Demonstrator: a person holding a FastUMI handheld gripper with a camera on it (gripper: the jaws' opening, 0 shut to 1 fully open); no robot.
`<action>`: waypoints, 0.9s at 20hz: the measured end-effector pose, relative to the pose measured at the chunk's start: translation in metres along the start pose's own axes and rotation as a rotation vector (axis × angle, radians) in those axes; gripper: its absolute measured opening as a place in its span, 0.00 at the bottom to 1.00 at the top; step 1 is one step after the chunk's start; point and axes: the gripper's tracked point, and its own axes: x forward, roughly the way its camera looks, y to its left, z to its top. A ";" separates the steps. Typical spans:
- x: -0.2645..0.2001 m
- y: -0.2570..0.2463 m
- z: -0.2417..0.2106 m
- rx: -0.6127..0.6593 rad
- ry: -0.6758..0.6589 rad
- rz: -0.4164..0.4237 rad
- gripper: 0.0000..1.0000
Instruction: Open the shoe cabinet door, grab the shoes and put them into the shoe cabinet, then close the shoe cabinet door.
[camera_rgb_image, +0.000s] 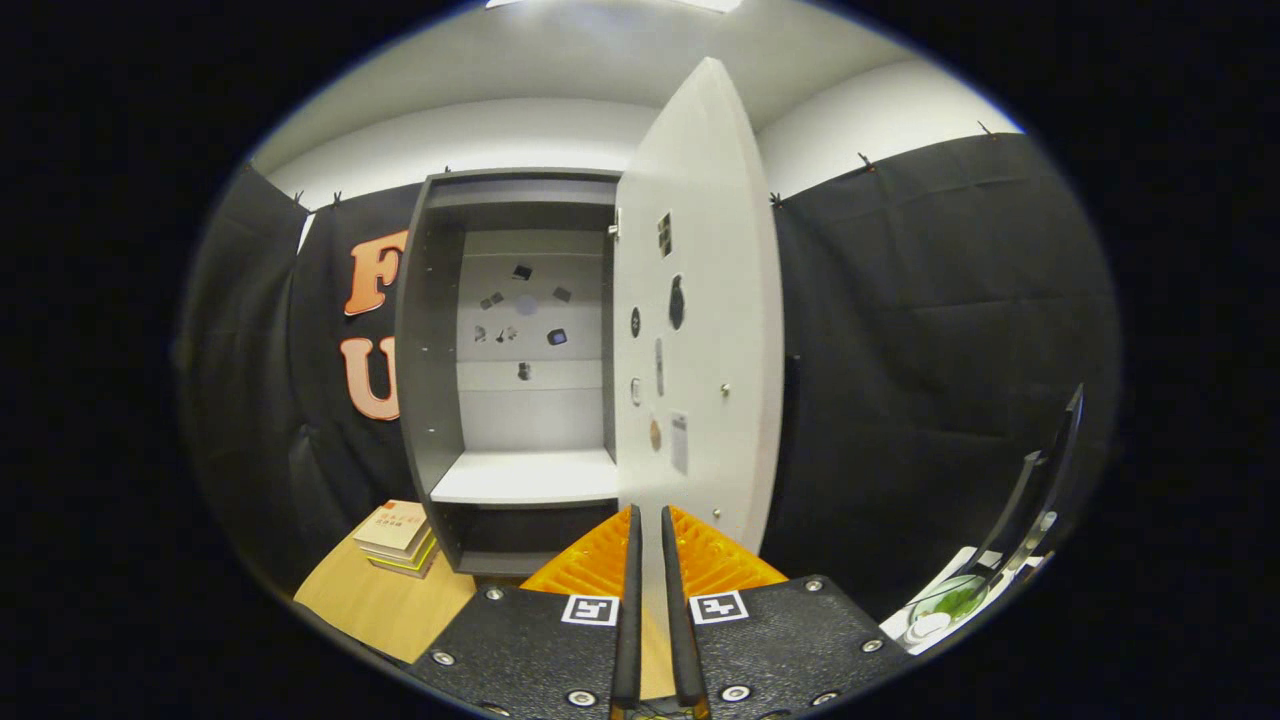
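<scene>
The shoe cabinet (515, 480), frame centre-left, stands open. Its door (700, 330) runs upright, edge-on, straight ahead of the gripper (647, 560); fingers (631, 600) nearly together, whether pinching the door edge cannot be told.

At frame centre, the grey-walled shoe cabinet (435, 330) has a white door (700, 300) and a white shelf (528, 478). Low down, the gripper (648, 530) shows ridged orange fingers (592, 560) on black speckled blocks.
</scene>
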 end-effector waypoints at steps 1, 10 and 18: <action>0.000 0.011 -0.007 0.000 0.012 0.014 0.12; -0.001 0.072 -0.075 0.048 0.151 0.145 0.17; 0.022 0.105 -0.163 0.081 0.313 0.205 0.28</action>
